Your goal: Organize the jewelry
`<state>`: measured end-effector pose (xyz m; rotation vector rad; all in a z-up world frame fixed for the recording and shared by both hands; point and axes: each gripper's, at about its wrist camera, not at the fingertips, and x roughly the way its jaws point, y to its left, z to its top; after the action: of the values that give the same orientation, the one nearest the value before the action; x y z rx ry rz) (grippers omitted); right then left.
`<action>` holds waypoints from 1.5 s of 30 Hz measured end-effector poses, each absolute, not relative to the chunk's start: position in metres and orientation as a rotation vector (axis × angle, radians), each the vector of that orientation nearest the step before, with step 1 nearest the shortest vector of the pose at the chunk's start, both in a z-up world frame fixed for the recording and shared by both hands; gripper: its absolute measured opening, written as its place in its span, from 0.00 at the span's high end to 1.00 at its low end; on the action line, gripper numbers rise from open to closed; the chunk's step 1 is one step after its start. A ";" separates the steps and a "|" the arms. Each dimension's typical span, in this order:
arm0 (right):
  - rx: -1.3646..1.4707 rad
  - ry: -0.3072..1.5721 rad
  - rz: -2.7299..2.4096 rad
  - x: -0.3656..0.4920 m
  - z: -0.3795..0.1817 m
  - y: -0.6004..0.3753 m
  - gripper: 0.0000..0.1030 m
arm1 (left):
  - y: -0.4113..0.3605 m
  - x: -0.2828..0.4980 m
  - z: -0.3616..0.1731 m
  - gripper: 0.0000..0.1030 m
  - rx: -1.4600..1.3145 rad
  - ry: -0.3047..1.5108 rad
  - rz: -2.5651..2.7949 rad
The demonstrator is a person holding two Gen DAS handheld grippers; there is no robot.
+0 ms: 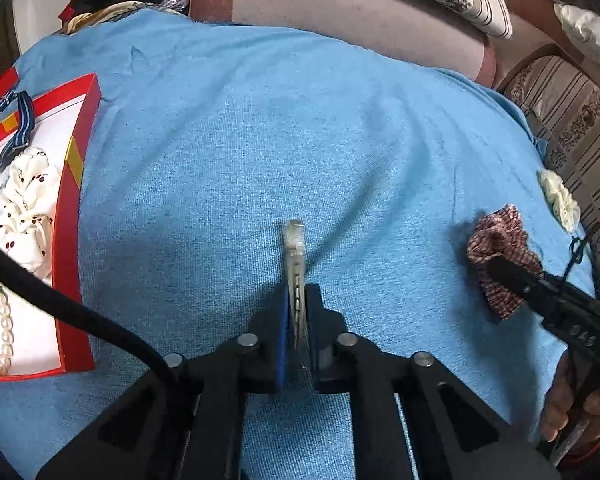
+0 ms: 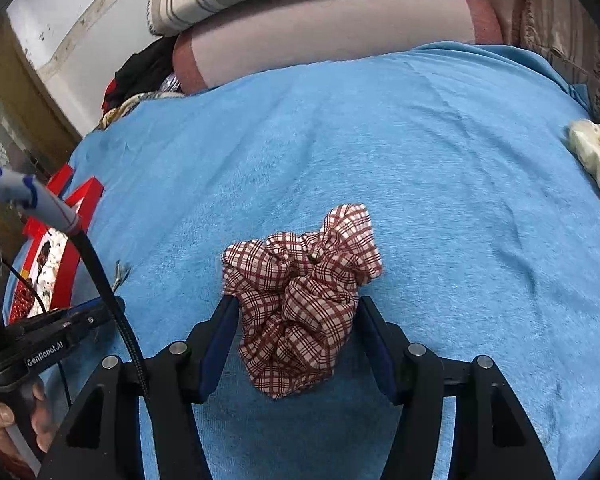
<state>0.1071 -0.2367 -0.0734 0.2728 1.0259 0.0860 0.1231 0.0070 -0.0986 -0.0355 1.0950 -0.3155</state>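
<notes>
Red cardboard marks the box [image 1: 69, 216] at the far left of the left wrist view. Inside it lie a striped strap [image 1: 18, 128], a white scrunchie with dark spots [image 1: 26, 208] and a string of pearls [image 1: 2, 320], so part of the sorting looks done. A black cable [image 1: 72, 312] crosses in front of it. All this rests on a bed under a blue cloth [image 1: 260, 140].

Lower centre of that view, the left claw [image 1: 296, 248] is clenched on a clear plastic hair clip [image 1: 294, 256], which sticks out past the tips. It looks thin, stiff and perhaps brittle, so a light pinch along its flat sides seems right.

Further right, the checked scrunchie [image 2: 300, 300] lies on the cloth, in the lower centre of the right wrist view. The right claw [image 2: 296, 308] straddles it, released, its blue pads either side of the fabric and not squeezing. The scrunchie looks soft, light and springy; I would take it across the bunched middle, not a loose frill.

At the right edge lies a cream scrunchie [image 2: 596, 160], well apart.
</notes>
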 end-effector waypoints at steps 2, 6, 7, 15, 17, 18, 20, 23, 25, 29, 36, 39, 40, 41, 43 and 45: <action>0.266 1.036 0.102 0.106 -0.075 -0.233 0.78 | 0.008 0.120 -0.093 0.94 -0.041 1.083 -0.305; 0.239 1.007 0.095 0.096 -0.064 -0.230 0.83 | 0.007 0.105 -0.074 0.94 -0.006 1.036 -0.281; 0.235 1.000 0.093 0.093 -0.061 -0.230 0.84 | 0.006 0.101 -0.068 0.94 0.006 1.022 -0.278; 0.233 0.935 0.114 0.064 -0.026 -0.229 0.84 | 0.009 0.067 -0.030 0.94 0.058 0.942 -0.240; 0.225 0.924 0.120 0.057 -0.019 -0.226 0.84 | 0.010 0.058 -0.023 0.94 0.070 0.924 -0.232; 0.224 0.921 0.124 0.054 -0.017 -0.226 0.84 | 0.010 0.054 -0.019 0.94 0.076 0.913 -0.229; 0.218 0.913 0.132 0.049 -0.011 -0.222 0.84 | 0.011 0.046 -0.012 0.94 0.085 0.894 -0.221; 0.207 0.906 0.142 0.046 -0.003 -0.209 0.84 | 0.014 0.036 -0.003 0.94 0.100 0.868 -0.202; 0.203 0.903 0.154 0.044 0.001 -0.203 0.84 | 0.018 0.031 0.001 0.94 0.101 0.855 -0.187; 0.175 0.900 0.182 0.043 0.008 -0.186 0.84 | 0.032 0.027 0.007 0.94 0.090 0.838 -0.155; 0.111 0.902 0.266 0.054 0.020 -0.145 0.84 | 0.065 0.028 0.011 0.94 0.072 0.821 -0.086; 0.091 0.905 0.309 0.066 0.023 -0.122 0.84 | 0.086 0.033 0.011 0.94 0.060 0.820 -0.045; 0.084 0.906 0.324 0.069 0.024 -0.114 0.84 | 0.091 0.033 0.011 0.94 0.058 0.819 -0.037; 0.078 0.906 0.341 0.073 0.025 -0.105 0.84 | 0.100 0.036 0.011 0.94 0.057 0.818 -0.019; 0.067 0.910 0.372 0.082 0.026 -0.089 0.84 | 0.112 0.039 0.010 0.94 0.057 0.817 0.004; 0.058 0.914 0.401 0.091 0.026 -0.073 0.84 | 0.131 0.046 0.008 0.94 0.051 0.826 0.032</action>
<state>0.0909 -0.0732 0.0260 0.0584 0.9139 0.4013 0.0458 0.1306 0.0080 0.0510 0.8256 0.0316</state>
